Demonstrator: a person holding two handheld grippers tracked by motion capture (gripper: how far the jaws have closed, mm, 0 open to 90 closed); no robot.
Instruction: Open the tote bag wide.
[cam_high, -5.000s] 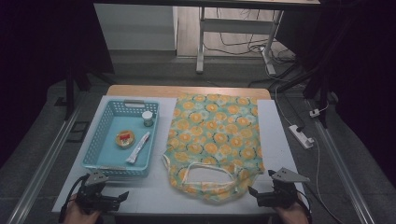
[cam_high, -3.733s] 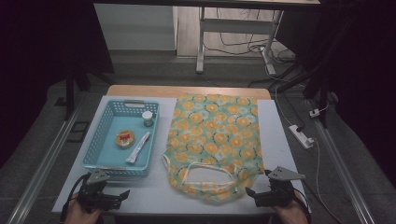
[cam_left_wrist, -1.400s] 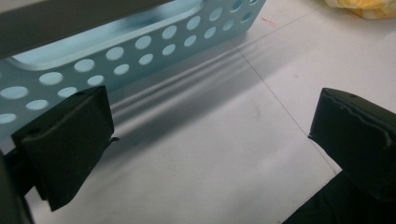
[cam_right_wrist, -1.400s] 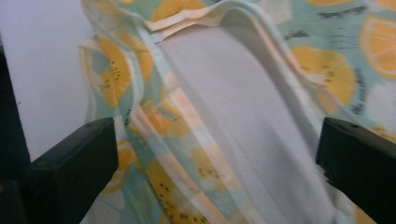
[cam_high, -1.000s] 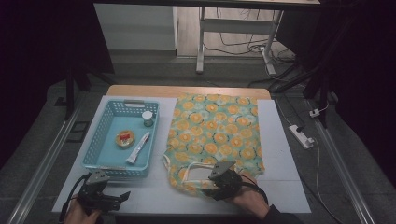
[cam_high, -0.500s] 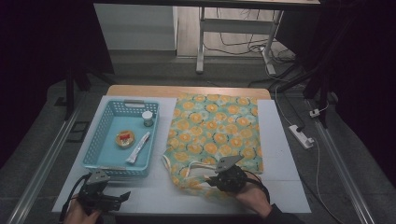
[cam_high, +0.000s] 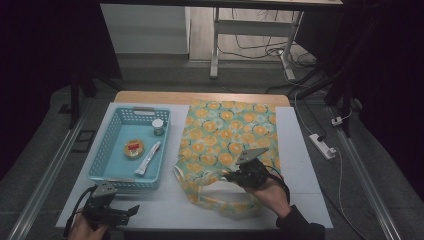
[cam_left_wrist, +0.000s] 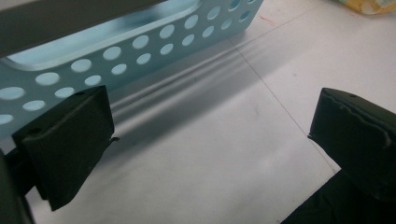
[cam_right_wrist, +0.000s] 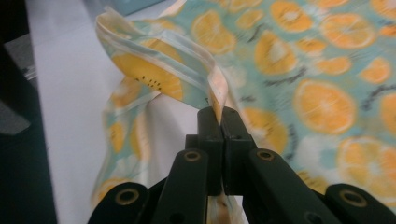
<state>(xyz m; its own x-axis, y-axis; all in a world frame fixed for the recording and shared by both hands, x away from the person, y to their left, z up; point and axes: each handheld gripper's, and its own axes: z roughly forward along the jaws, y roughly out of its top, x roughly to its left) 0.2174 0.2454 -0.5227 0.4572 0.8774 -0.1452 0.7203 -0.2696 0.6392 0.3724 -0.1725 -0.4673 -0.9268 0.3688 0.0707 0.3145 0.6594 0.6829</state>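
At the surface's (cam_high: 310, 165) near left corner the left gripper (cam_high: 131, 210) rests with jaws wide, just before the blue basket (cam_high: 102, 162). Right of the basket lies the orange-print bag (cam_high: 225, 130); the right gripper (cam_high: 229, 176) has just clamped its lifted handle (cam_right_wrist: 187, 70).

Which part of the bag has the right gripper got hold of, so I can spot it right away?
On the white table, find the orange-slice print bag beside the blue basket. At its near end, the right gripper is shut on the bag's handle strap, a narrow printed band lifted into a loop, unlike the flat cloth around it.
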